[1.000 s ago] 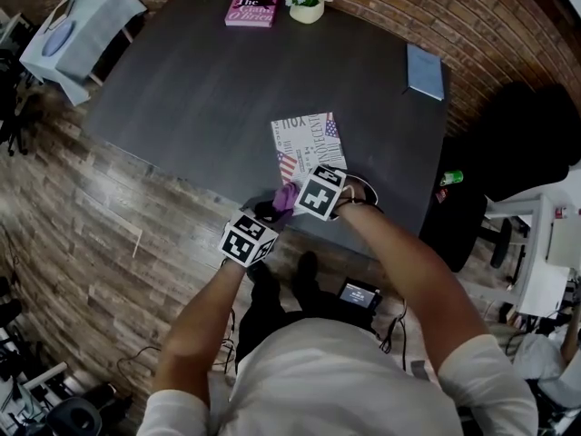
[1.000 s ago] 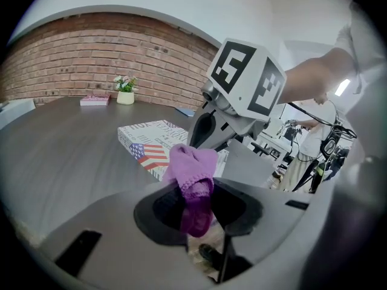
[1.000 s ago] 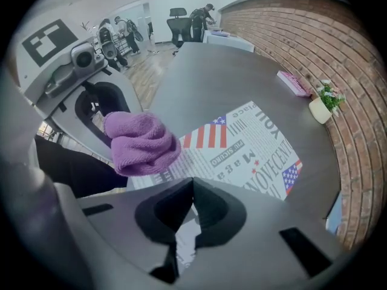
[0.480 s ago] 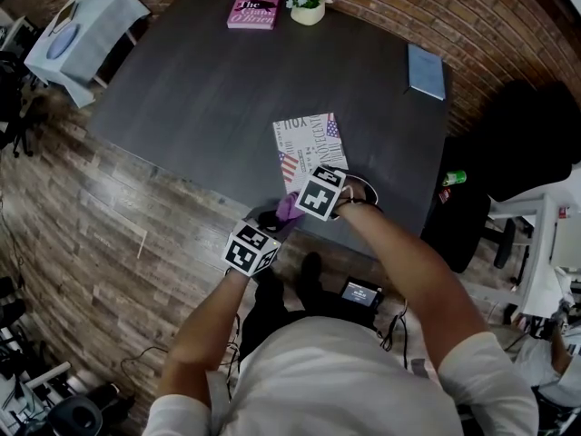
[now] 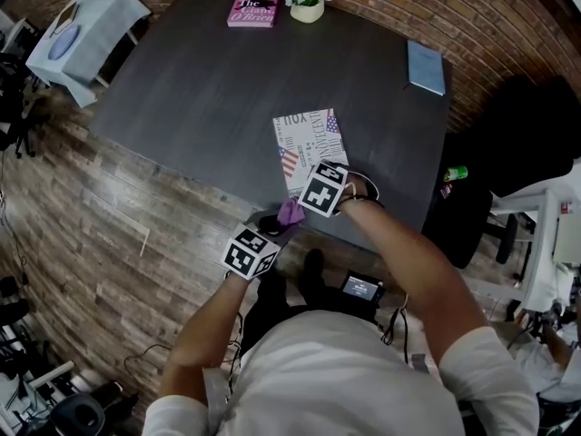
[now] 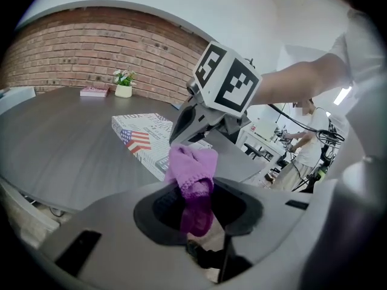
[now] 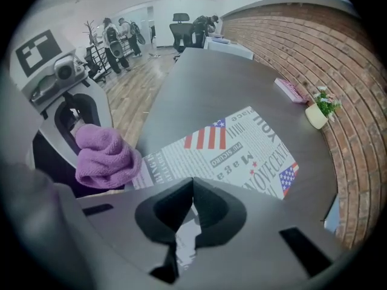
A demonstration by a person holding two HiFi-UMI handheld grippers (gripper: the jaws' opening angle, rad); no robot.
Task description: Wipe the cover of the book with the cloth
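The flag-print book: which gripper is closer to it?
Right. The right gripper is over the book's near edge; the left gripper, holding the purple cloth, hangs short of the table.

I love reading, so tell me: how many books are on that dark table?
3. A pink book at the far edge beside the flower pot, a blue book near the right edge, and a newspaper-print book at the near edge. None looks hidden.
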